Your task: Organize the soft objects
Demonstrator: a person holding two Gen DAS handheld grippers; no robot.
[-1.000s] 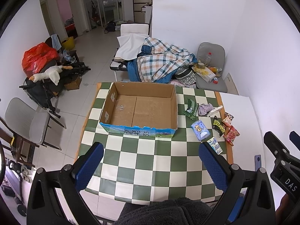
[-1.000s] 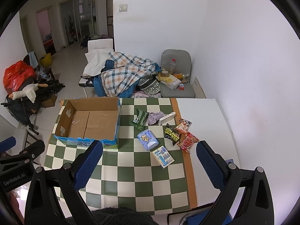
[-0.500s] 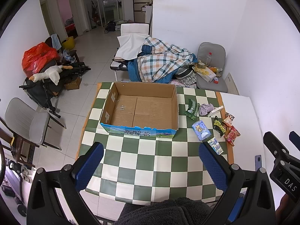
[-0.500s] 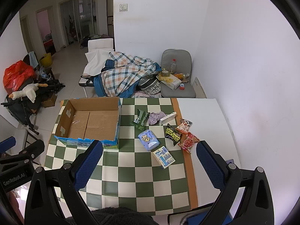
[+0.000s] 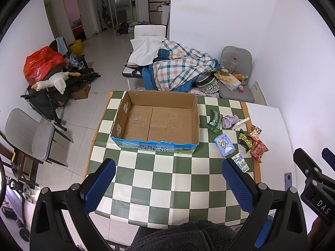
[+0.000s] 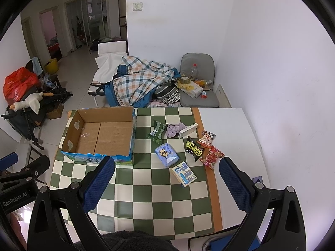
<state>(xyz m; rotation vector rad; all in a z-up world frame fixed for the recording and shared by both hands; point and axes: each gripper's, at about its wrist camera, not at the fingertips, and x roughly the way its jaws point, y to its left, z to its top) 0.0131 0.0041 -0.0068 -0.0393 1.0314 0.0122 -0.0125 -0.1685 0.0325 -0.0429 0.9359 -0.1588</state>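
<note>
A shallow brown corrugated cardboard box [image 5: 159, 121] with a blue printed front wall stands open on the green-and-cream checked glossy tablecloth [image 5: 165, 179], toward the table's far left; its flat ribbed floor holds nothing but a scrap of clear tape. To its right lies a loose cluster of small things. Farthest is a crumpled dark green foil packet [image 6: 157, 131], and just right of it a limp lilac cloth [image 6: 174, 129], bunched into soft folds and touching a slim white rectangular carton [image 6: 187, 131]. Nearer sits a puffy pale blue soft pack with a cartoon print [image 6: 167, 154], pillow-shaped and slightly tilted. Nearer still is a flat blue-and-white printed box [image 6: 184, 174]. Right of these, at the cloth's orange border, lie a black crinkly snack bag with yellow lettering [image 6: 194, 148], a small red-and-white wrapper [image 6: 206, 139] and a shiny red sweet packet [image 6: 213, 156].

The left gripper [image 5: 167, 175] hangs above the near part of the table, in front of the box, its two black arms spread wide and its blue dimpled rubber pads [image 5: 100, 186] well apart, holding nothing. The right gripper [image 6: 167, 173] hovers over the near right of the cloth, jaws likewise spread wide and empty, the blue-and-white box seen between them. A dark fleecy sleeve [image 5: 188, 236] shows at the bottom edge of both views.
</note>
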